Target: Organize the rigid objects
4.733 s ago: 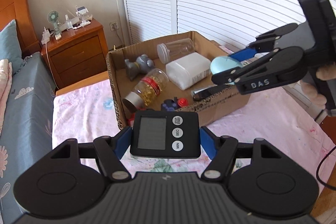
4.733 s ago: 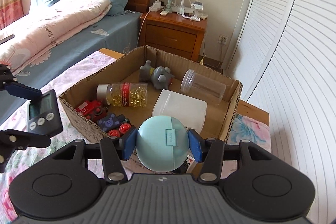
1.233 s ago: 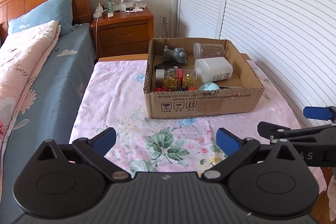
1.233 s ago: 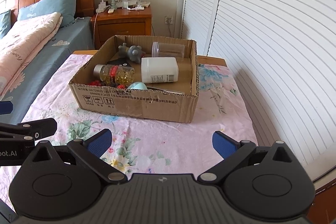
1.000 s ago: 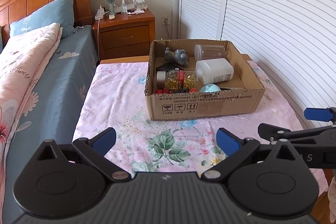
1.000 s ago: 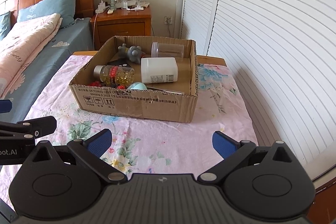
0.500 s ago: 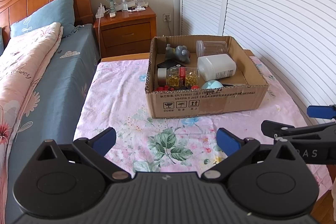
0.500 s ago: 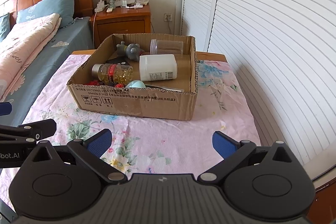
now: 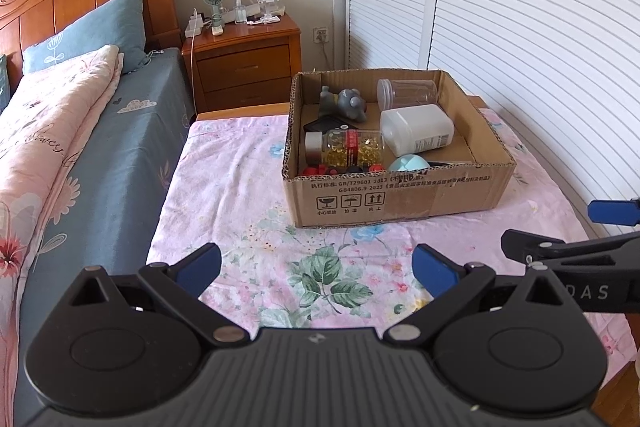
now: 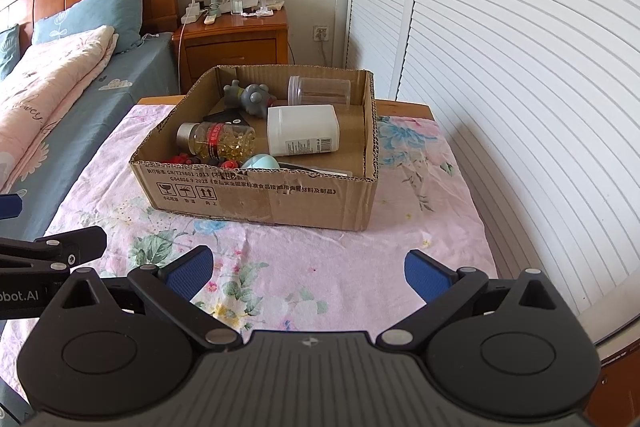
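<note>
Both tools hang low over the flowered pink cloth (image 9: 248, 187) with nothing between their blue pads: the left gripper (image 9: 316, 269) stands spread wide, and the right gripper (image 10: 306, 267) beside it is just as wide and just as empty. Ahead of them, well apart from either set of fingers, sits the cardboard box (image 10: 256, 195), and everything rigid appears to be inside it: the capsule bottle (image 10: 216, 139) on its side, the white container (image 10: 302, 129), the clear jar (image 10: 320, 91) at the back wall, the grey toy (image 10: 250, 97), the pale blue round case (image 10: 260, 161) tucked against the near wall. From where I stand the risk looks small; a careless sweep forward could catch the near wall and shove the box toward the cloth's edge, or set the bottles rolling.
</note>
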A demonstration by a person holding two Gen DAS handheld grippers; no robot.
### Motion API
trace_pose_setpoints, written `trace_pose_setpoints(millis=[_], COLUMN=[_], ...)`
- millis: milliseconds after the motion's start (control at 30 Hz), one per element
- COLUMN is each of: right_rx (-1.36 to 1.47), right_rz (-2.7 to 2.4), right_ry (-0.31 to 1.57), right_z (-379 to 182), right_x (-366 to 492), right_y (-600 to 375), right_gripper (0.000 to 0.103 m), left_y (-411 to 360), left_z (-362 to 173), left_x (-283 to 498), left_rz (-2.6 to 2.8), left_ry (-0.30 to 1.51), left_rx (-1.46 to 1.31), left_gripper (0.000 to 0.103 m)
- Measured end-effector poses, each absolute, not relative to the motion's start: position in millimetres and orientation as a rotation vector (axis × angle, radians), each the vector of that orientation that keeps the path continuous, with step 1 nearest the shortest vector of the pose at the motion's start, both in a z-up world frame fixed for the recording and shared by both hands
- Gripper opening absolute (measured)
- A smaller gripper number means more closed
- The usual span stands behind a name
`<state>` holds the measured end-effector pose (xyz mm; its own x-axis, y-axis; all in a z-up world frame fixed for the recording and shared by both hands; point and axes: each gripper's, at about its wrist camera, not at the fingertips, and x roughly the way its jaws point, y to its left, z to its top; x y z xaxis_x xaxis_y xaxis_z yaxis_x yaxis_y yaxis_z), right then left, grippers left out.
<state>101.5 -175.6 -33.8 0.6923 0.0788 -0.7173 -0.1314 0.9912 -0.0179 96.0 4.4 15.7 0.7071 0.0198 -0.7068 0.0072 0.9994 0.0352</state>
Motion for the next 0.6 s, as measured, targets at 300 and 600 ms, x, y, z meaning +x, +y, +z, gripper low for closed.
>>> trace_pose_setpoints(millis=[300, 600], right_rx=[-0.069, -0.071], right_rz=[0.118, 0.119], right_ry=[0.797, 0.799], right_z=[-33.9, -34.0], right_x=[101.5, 102.0], right_y=[-175.3, -174.5], right_gripper=[0.103, 0.103], left_y=[4.1, 3.6], left_z=[16.8, 15.3], left_x=[95.5, 96.5], left_rz=[0.022, 0.033], left_ry=[0.777, 0.780], left_rx=[0.058, 0.074], left_gripper=[0.101, 0.101])
